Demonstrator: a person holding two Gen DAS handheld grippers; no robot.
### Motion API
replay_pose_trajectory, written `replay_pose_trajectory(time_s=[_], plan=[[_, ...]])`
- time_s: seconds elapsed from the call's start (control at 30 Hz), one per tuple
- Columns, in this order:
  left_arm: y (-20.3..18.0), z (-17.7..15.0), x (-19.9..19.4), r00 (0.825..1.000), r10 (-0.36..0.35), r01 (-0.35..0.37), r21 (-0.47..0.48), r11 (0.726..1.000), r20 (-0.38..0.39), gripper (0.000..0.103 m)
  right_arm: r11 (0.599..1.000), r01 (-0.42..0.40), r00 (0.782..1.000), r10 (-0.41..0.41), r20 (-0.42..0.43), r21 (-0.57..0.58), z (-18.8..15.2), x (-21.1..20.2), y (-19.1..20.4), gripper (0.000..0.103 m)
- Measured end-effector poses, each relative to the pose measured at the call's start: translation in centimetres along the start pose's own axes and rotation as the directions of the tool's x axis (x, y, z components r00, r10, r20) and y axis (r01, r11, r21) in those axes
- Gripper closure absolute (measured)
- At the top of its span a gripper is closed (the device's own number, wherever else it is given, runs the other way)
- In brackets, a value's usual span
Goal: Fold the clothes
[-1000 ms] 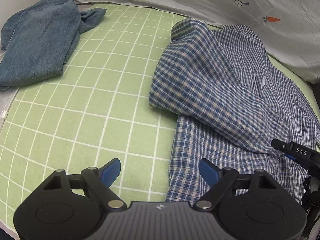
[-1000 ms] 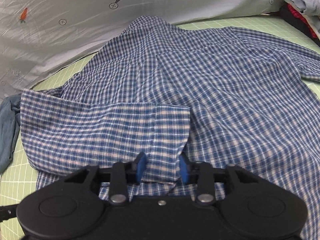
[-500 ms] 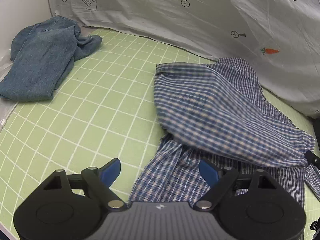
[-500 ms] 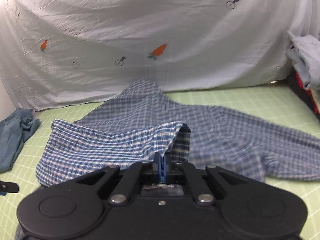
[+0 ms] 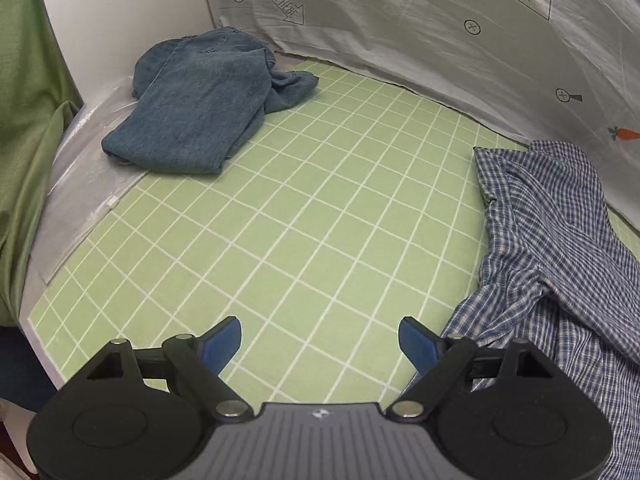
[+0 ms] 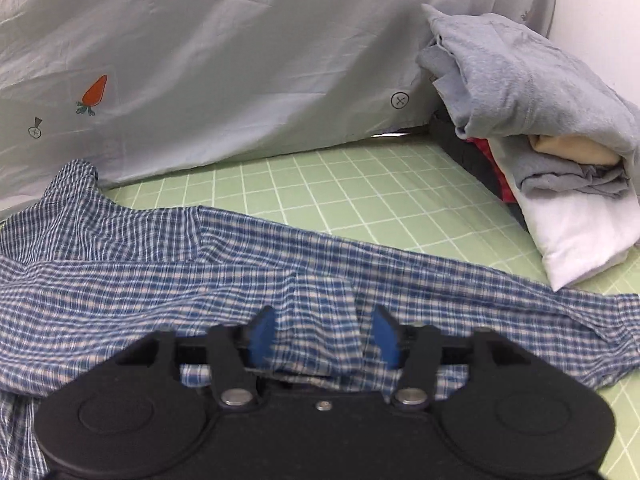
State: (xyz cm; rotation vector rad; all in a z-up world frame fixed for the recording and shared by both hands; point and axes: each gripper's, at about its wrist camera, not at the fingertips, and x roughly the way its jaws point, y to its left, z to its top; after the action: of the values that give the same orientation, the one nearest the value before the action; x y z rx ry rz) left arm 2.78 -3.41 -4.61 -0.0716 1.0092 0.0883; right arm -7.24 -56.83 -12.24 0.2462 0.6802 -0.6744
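Observation:
A blue and white checked shirt (image 6: 168, 272) lies spread across the green grid mat (image 6: 352, 184). Its folded-over sleeve runs across the body toward the right. My right gripper (image 6: 323, 336) hovers over it with jaws opening; a fold of the checked cloth stands between the blue pads (image 6: 260, 334), which do not press on it. In the left wrist view the same shirt (image 5: 560, 248) sits at the right edge. My left gripper (image 5: 320, 342) is wide open above the bare mat (image 5: 300, 208), holding nothing, just left of the shirt's hem.
Crumpled denim jeans (image 5: 200, 108) lie at the far left of the mat. A stack of folded grey and white clothes (image 6: 532, 152) stands at the far right. A white printed sheet (image 6: 224, 56) hangs behind. Green cloth (image 5: 24, 128) hangs at the left edge.
My right gripper pinched the sleeve cuff, carried it rightward across the shirt, and has opened off it. My left gripper swung left and up, away from the shirt, staying open.

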Motion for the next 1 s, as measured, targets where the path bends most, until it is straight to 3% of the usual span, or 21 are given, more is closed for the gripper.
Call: replay_pose_trajectory(time_s=[0.1,0.13,0.37,0.6,0.77,1.0], plan=[[0.5,-0.6,-0.1,1.000,0.008,-0.008,0.006,1.000,-0.008,0.015,0.999,0.001,1.000,-0.002,0.012,0.038,-1.7,-1.6,1.0,0.001],[0.7,-0.8,0.0,1.000,0.008,-0.008,0.007,1.000,-0.012,0.015,0.999,-0.013,1.000,0.013,0.006,0.051,-2.2,-2.2,1.6,0.000],[3.1,-1.9,0.1,0.998,-0.056,0.056,0.038,0.998,0.000,0.014,0.990,-0.124,0.992,0.126,-0.028,0.061,-5.3,-7.0,8.1,0.000],[8.4,-2.1,1.2,0.986,-0.164,0.164,0.103,0.981,-0.017,0.014,0.984,-0.179,0.984,0.180,0.020,-0.021,-7.7,-15.5,19.1,0.000],[13.1,-2.0,1.0,0.966,-0.255,0.257,0.170,0.951,-0.037,0.013,0.974,-0.222,0.975,0.221,-0.019,-0.053,-11.0,-19.6,26.2,0.000],[18.6,-1.0,2.0,0.951,-0.298,0.310,0.271,0.911,-0.084,0.013,0.974,-0.209,0.976,0.202,-0.078,-0.091,-17.2,-23.8,35.3,0.001]])
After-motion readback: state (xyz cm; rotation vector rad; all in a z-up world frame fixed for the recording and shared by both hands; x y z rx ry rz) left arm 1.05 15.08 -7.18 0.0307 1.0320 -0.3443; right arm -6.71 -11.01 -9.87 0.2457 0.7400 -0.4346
